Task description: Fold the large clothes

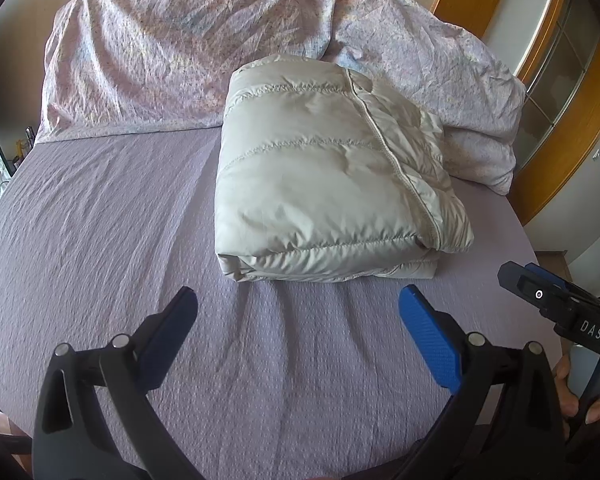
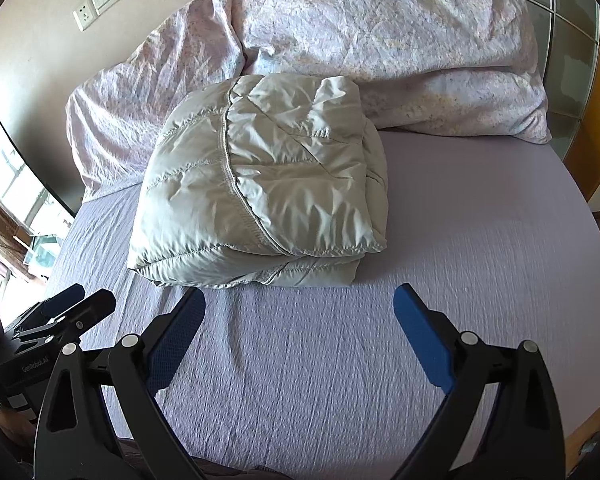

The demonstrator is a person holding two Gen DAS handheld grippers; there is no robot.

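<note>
A pale grey quilted down jacket [image 1: 324,176] lies folded into a compact bundle on the lilac bed sheet [image 1: 100,240]. It also shows in the right wrist view [image 2: 260,184]. My left gripper [image 1: 298,300] is open and empty, hovering over the sheet just in front of the bundle's near edge. My right gripper [image 2: 300,300] is open and empty too, just short of the bundle's front edge. The right gripper's body shows at the right edge of the left wrist view [image 1: 556,300]. The left gripper's body shows at the lower left of the right wrist view [image 2: 60,316].
A crumpled floral duvet [image 1: 220,48] is heaped along the head of the bed, behind and right of the jacket [image 2: 380,32]. A wooden-framed wardrobe [image 1: 560,80] stands to the right. A wall switch and socket [image 2: 96,4] are on the wall.
</note>
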